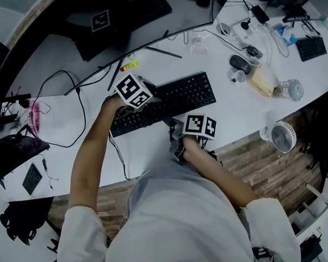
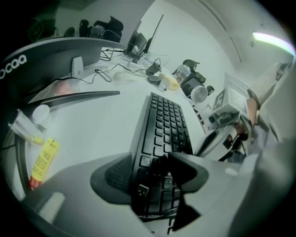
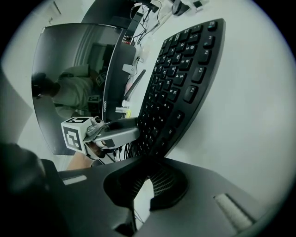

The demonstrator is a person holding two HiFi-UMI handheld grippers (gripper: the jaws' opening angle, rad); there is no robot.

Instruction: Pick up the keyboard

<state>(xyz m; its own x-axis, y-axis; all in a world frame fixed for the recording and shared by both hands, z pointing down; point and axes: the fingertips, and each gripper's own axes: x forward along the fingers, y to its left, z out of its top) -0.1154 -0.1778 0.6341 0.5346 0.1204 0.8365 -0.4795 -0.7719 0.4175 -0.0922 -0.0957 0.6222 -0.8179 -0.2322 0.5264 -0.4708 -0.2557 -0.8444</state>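
One cluttered white desk (image 1: 152, 151), keyboard (image 1: 182, 96) centred, wooden floor (image 1: 247, 158) beside

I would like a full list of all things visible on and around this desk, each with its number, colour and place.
keyboard: one, black, desk centre
small keyboard: one, black, far right
mouse: one, black, right of the keyboard
fan: one, white, at the desk's near right edge
monitor: one, dark, curved, behind the keyboard
tube: one, yellow, near the monitor
cables: several, black, mostly left
desk: one, white
left tongs: one, grey, closed on the keyboard's left end
right tongs: one, grey, closed on its near edge
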